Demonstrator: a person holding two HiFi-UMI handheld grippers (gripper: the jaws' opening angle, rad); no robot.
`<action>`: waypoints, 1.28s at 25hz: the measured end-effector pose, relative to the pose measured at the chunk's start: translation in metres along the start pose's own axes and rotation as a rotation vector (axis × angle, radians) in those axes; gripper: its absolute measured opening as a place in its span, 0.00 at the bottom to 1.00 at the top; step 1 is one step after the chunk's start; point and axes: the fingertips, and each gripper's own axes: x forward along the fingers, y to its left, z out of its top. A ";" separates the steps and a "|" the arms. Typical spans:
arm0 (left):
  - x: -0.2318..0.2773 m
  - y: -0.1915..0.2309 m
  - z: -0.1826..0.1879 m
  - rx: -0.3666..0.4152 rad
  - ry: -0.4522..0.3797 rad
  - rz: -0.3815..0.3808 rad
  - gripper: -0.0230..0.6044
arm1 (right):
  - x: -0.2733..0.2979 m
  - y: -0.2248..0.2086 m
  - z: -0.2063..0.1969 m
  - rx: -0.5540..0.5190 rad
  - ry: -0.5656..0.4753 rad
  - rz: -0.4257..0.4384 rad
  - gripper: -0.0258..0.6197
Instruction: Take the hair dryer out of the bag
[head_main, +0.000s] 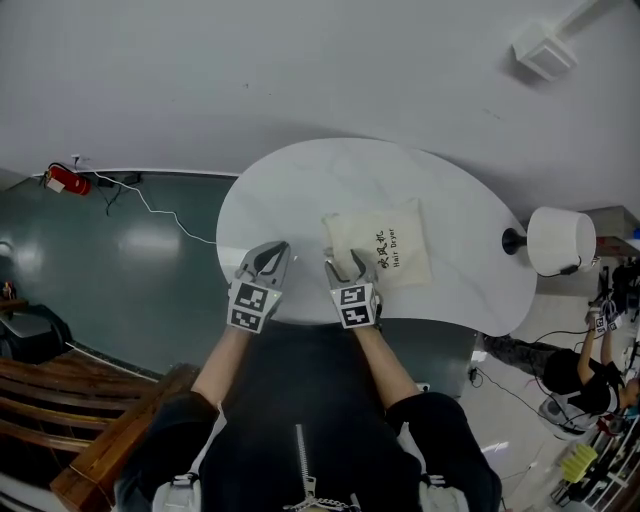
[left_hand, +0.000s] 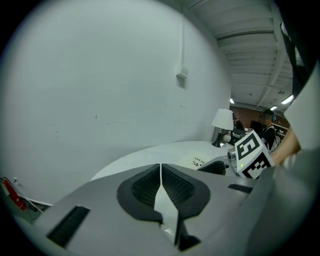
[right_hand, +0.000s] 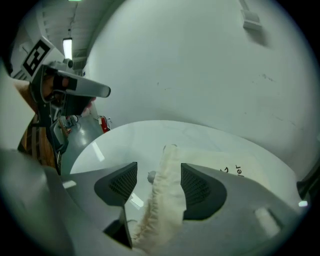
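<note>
Wide-open right hand-held gripper (head_main: 345, 266) straddles the cream cloth bag (head_main: 388, 246) at its 7 o'clock corner, not pinching it — the fabric could slip free; left hand-held gripper (head_main: 270, 258) closed, empty.

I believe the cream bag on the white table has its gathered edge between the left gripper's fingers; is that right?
Not quite: the cream bag on the white table has its gathered edge between the open fingers of the right gripper, as the right gripper view shows; the left gripper is shut on nothing.
</note>
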 end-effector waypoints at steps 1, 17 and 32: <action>0.000 0.002 0.000 -0.001 0.001 -0.004 0.07 | 0.004 0.000 -0.003 -0.028 0.019 -0.010 0.45; 0.001 0.023 -0.018 0.013 0.039 -0.115 0.06 | 0.031 -0.016 -0.038 -0.086 0.181 -0.177 0.49; 0.010 0.007 -0.017 0.006 0.056 -0.090 0.06 | 0.041 -0.028 -0.061 -0.371 0.315 -0.191 0.49</action>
